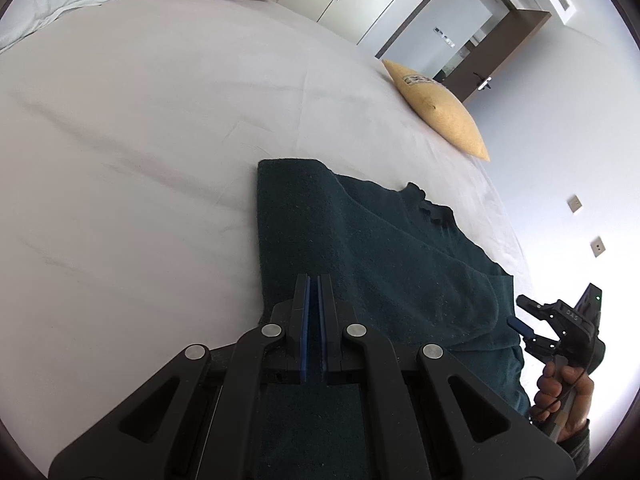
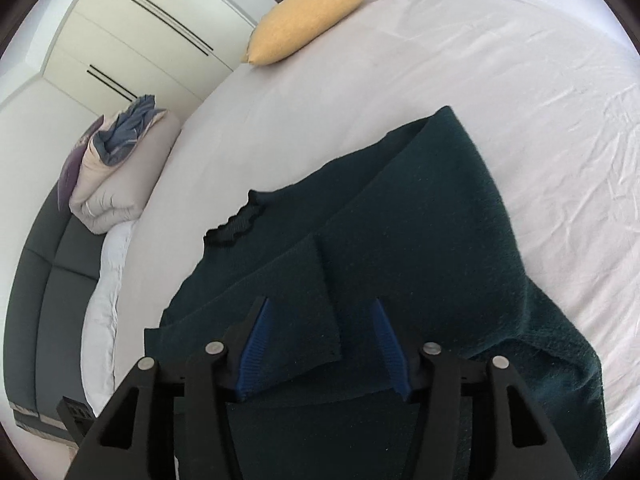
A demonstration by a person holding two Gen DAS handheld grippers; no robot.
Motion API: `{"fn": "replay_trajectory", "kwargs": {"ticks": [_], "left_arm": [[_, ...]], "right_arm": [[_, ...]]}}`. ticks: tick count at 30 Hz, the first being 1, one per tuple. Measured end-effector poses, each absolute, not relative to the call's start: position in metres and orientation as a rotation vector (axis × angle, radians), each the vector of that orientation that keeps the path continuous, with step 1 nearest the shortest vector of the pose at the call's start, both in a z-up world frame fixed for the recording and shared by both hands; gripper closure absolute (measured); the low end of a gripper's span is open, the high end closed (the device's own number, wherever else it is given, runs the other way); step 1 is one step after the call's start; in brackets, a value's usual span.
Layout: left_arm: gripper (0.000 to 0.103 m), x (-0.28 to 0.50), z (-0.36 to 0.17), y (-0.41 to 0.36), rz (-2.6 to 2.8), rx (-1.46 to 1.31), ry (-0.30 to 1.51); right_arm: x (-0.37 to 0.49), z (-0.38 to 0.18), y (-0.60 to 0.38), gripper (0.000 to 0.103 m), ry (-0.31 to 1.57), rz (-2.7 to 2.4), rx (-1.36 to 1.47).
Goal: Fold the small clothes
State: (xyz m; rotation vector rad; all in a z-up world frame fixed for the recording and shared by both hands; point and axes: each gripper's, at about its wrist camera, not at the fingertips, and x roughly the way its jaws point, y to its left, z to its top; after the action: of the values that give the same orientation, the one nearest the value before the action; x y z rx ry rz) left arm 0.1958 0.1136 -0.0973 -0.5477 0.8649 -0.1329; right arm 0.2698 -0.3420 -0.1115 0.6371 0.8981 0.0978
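A dark green knit sweater (image 1: 380, 248) lies on the white bed sheet (image 1: 140, 140), with one side and a sleeve folded over its body. My left gripper (image 1: 314, 280) is shut just above the sweater's near edge, with nothing visibly held between its blue pads. In the right wrist view the sweater (image 2: 420, 240) spreads ahead, collar (image 2: 236, 224) to the left. My right gripper (image 2: 320, 308) is open, its blue pads either side of the folded sleeve cuff (image 2: 304, 320). The right gripper also shows in the left wrist view (image 1: 532, 320), held by a hand.
A yellow cushion (image 1: 436, 108) sits at the bed's far edge; it also shows in the right wrist view (image 2: 312, 20). A folded duvet and pillows (image 2: 116, 176) lie at the headboard end. Wardrobe doors (image 2: 140, 40) and a doorway (image 1: 460, 40) stand beyond the bed.
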Motion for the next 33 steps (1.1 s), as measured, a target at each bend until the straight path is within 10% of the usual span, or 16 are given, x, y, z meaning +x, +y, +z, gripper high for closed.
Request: {"fn": "replay_trajectory", "kwargs": {"ticks": [9,11,12,33], "left_arm": [[0.101,0.202,-0.097,0.153,-0.064,-0.592,0.857],[0.101,0.202,-0.096,0.158,-0.057,-0.587,0.865],[0.101,0.202,-0.096,0.160,-0.058,-0.583,0.867],[0.101,0.248,-0.087,0.109,-0.140,-0.420,0.917]], "right_arm": [[0.322,-0.129,-0.311,0.042,1.035,0.214,0.515],[0.324,-0.130,-0.307,0.083,1.049,0.231,0.490],[0.326,-0.129,-0.304,0.086,1.053,0.231,0.458],[0.306,-0.109,-0.317,0.089,1.002,0.088,0.276]]}}
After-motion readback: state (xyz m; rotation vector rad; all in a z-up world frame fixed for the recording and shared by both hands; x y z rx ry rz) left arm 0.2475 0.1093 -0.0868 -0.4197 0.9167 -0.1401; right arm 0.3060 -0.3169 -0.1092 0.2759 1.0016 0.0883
